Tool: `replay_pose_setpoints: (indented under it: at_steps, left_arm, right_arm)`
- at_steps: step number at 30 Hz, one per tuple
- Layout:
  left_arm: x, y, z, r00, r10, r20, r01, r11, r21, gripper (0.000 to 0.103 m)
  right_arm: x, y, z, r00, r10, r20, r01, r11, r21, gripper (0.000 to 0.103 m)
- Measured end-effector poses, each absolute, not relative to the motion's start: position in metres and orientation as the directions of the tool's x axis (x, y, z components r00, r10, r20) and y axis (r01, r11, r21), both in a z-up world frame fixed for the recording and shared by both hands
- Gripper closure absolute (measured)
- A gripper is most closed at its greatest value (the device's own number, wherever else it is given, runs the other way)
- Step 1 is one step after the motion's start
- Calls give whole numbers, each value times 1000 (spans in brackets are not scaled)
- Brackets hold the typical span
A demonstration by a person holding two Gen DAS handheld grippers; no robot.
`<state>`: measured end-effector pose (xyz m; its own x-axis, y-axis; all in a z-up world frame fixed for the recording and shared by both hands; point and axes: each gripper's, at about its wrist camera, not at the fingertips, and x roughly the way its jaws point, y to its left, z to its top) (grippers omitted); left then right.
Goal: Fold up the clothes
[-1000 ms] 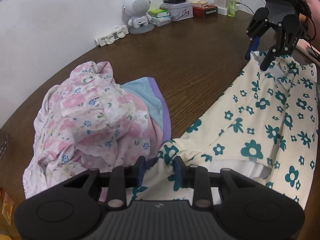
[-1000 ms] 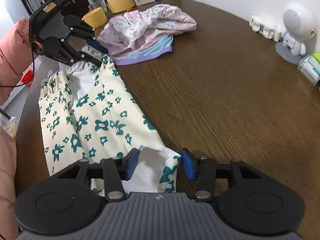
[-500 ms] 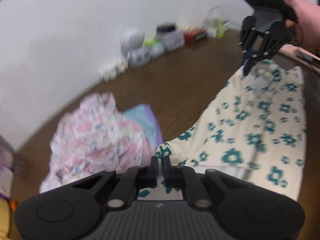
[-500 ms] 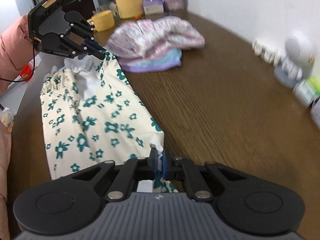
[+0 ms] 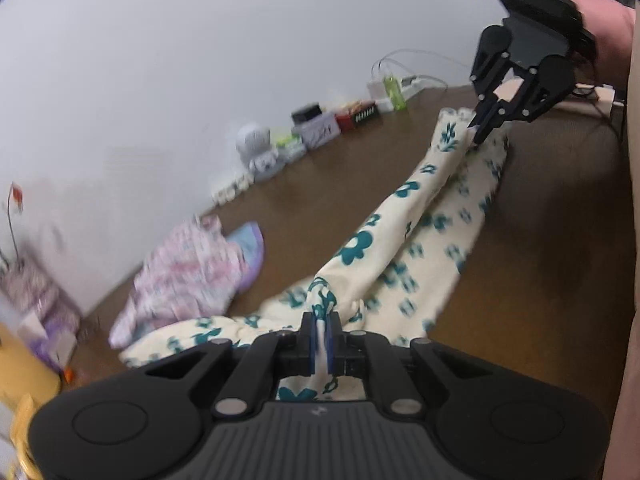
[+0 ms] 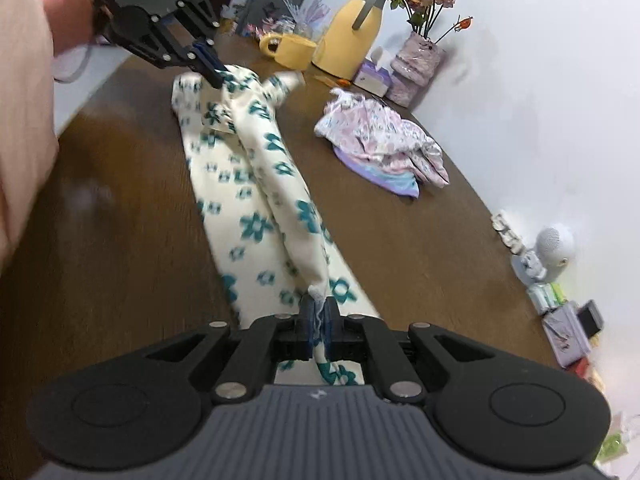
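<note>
— Two claws, what do they grip?
— Left claw [image 5: 319,338] and right claw [image 6: 318,322] each pinch one end of the floral garment [image 6: 256,184], stretched over the brown tabletop [image 6: 400,240].
— Farther off?
— Pink clothes [image 6: 384,140], yellow jug [image 6: 348,42], white wall [image 5: 160,60].

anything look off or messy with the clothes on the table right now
Nothing damaged or spilled. The floral garment is bunched into a rope-like ridge between the left hand-held gripper and right hand-held gripper, not flat. The pink floral clothes lie in a crumpled, unfolded heap on the wooden table.
</note>
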<state>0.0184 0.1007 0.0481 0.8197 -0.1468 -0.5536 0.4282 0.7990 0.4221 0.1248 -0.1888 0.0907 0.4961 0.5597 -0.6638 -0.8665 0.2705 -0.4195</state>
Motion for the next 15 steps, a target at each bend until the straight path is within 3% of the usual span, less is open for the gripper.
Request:
replay_pose_setpoints:
  at_steps: [9,11,13,15]
  left_arm:
    - [14,97,29,813,-118,-571,407,816,410,97]
    - [13,96,32,813,-122,-570,407,818,406,89]
    - [10,96,37,811,-132,-569,414,818,400,87]
    - [7,96,44,809,-143,-570,429,806,407,75]
  right_arm:
    - [114,-180,49,555,493,-670,-830,280,-482,99]
    - [113,-181,49,560,497,-663,-827,294,-478,98]
    - [113,-183,50,558,507,-657,-829,308,-466,95]
    - [112,-189,62,518,554,-651,-855,337,-394,88]
